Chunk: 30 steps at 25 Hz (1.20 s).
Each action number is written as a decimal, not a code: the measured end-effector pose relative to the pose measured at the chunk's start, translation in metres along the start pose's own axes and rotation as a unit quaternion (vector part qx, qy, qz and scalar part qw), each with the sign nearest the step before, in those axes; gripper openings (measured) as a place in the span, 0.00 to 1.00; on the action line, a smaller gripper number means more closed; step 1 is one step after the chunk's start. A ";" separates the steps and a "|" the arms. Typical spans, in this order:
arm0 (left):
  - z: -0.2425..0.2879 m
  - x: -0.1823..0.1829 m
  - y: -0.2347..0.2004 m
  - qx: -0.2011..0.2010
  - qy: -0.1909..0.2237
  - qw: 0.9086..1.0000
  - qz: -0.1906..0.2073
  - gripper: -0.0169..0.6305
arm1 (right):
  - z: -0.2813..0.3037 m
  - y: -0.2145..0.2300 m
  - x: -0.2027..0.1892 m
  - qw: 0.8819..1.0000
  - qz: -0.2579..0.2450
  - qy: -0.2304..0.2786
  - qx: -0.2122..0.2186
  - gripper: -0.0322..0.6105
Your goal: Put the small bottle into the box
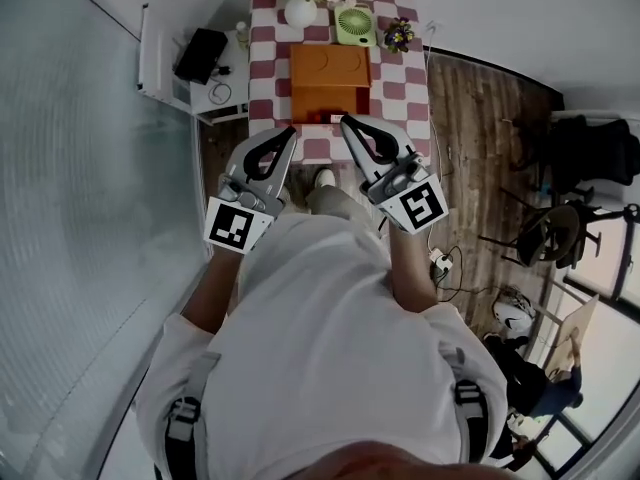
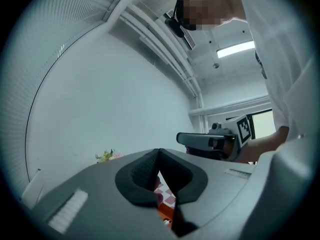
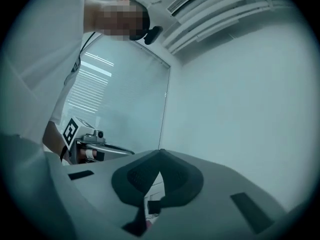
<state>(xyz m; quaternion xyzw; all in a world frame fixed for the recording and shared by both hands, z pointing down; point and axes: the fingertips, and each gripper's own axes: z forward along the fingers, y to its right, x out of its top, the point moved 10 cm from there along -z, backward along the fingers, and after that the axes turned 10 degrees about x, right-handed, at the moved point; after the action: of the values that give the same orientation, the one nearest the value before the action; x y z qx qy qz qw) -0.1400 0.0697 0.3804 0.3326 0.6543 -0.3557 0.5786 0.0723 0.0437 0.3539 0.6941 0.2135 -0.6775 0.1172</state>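
Note:
An orange-brown box (image 1: 330, 81) stands in the middle of a table with a red-and-white checked cloth (image 1: 400, 93). A small pale bottle-like thing (image 1: 241, 34) stands at the table's far left edge; it is too small to identify surely. My left gripper (image 1: 291, 131) hovers at the table's near edge, left of the box front, shut and empty. My right gripper (image 1: 345, 120) is beside it, also shut and empty. In the left gripper view the jaws (image 2: 159, 151) meet at the tips and tilt up toward the wall. The right gripper view shows the same (image 3: 160, 151).
A white vase of flowers (image 1: 300, 8), a green fan (image 1: 354, 25) and a small pot of purple flowers (image 1: 399, 34) stand behind the box. A white side table (image 1: 215, 93) with a black device (image 1: 200, 56) is at the left. Dark chairs (image 1: 550, 233) stand at the right.

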 end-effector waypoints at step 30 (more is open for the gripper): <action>0.107 0.039 0.023 0.000 -0.028 0.997 0.071 0.03 | -0.049 0.110 0.018 0.999 0.003 0.016 -0.043 0.05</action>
<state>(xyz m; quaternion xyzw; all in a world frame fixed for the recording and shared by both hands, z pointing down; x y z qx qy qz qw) -0.0697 -0.0083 0.3320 0.3679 0.6125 -0.3229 0.6206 0.1659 -0.0280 0.3245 0.6995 0.2422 -0.6564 0.1454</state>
